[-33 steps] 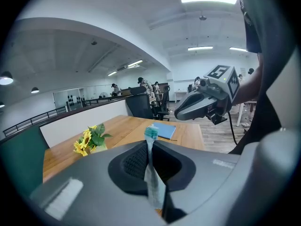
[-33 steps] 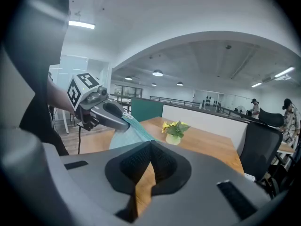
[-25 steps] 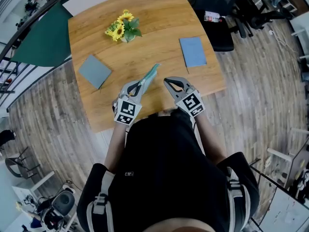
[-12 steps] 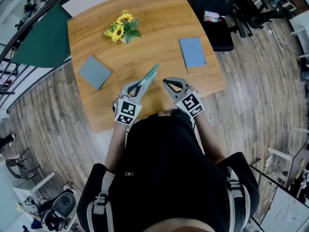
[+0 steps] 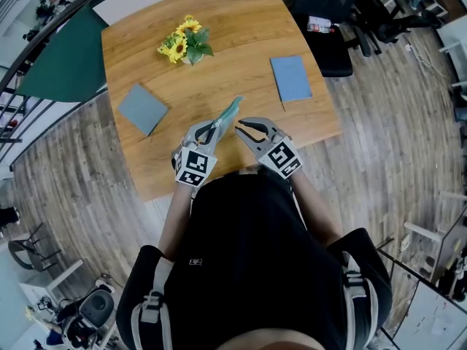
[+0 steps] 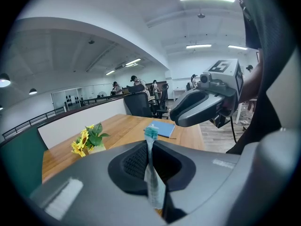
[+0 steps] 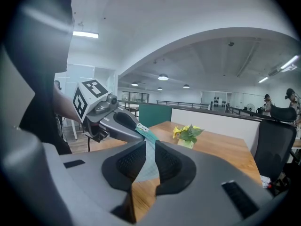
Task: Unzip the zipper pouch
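A slim teal zipper pouch (image 5: 228, 114) is held off the wooden table (image 5: 241, 20), slanting up and away from me. My left gripper (image 5: 211, 129) is shut on its near end; in the left gripper view the pouch (image 6: 152, 182) stands edge-on between the pads. My right gripper (image 5: 238, 128) is open, its tips just right of the pouch's middle. In the right gripper view the pouch (image 7: 148, 160) shows through the narrow gap between the jaws, with a small white tab (image 7: 139, 127) at its far end beside the left gripper (image 7: 110, 119). I cannot tell whether they touch.
A pot of sunflowers (image 5: 186, 44) stands at the table's far side. A grey-blue pad (image 5: 143, 106) lies at the left and a blue one (image 5: 291, 77) at the right. A black office chair (image 5: 325, 20) is beyond the right edge, a green panel (image 5: 69, 57) at the left.
My right gripper has swung left, bringing its open tips up to the pouch. The left gripper and the pouch have stayed put.
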A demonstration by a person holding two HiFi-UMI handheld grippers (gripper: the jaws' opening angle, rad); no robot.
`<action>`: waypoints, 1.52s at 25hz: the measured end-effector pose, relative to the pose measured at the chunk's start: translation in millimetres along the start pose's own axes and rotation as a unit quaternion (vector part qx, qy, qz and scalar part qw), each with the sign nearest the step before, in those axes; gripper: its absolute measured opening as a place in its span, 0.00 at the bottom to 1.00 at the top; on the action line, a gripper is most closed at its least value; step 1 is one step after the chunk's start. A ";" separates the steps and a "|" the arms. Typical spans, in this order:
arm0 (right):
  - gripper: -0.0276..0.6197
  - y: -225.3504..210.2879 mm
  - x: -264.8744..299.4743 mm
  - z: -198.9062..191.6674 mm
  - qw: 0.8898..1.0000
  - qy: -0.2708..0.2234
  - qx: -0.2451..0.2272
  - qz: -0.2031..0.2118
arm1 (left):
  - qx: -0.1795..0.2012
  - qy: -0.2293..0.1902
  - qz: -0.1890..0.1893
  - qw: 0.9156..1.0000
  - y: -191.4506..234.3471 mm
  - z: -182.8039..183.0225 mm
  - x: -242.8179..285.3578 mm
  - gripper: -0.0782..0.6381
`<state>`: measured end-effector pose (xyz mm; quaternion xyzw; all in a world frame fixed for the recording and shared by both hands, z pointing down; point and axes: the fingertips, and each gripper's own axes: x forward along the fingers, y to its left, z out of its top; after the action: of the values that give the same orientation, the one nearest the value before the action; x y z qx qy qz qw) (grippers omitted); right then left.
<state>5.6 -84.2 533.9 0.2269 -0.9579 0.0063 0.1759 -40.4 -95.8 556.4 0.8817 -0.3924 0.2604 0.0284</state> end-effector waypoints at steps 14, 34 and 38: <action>0.18 18.1 18.8 28.7 0.999 -0.020 -0.036 0.019 | 0.010 0.000 -0.011 1.000 -8.4 7.2 8.8 0.12; 0.13 15.1 22.4 35.9 0.998 -0.025 -0.055 -0.004 | 0.013 0.004 -0.019 1.000 -13.3 4.1 8.0 0.12; 0.12 18.9 23.2 32.4 0.998 -0.021 -0.053 0.003 | 0.015 0.007 -0.018 1.000 -14.2 3.1 7.1 0.12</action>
<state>-32.8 -80.3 512.7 0.2145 -0.9610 -0.0489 0.1677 -25.1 -91.6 559.3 0.8872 -0.3721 0.2718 0.0224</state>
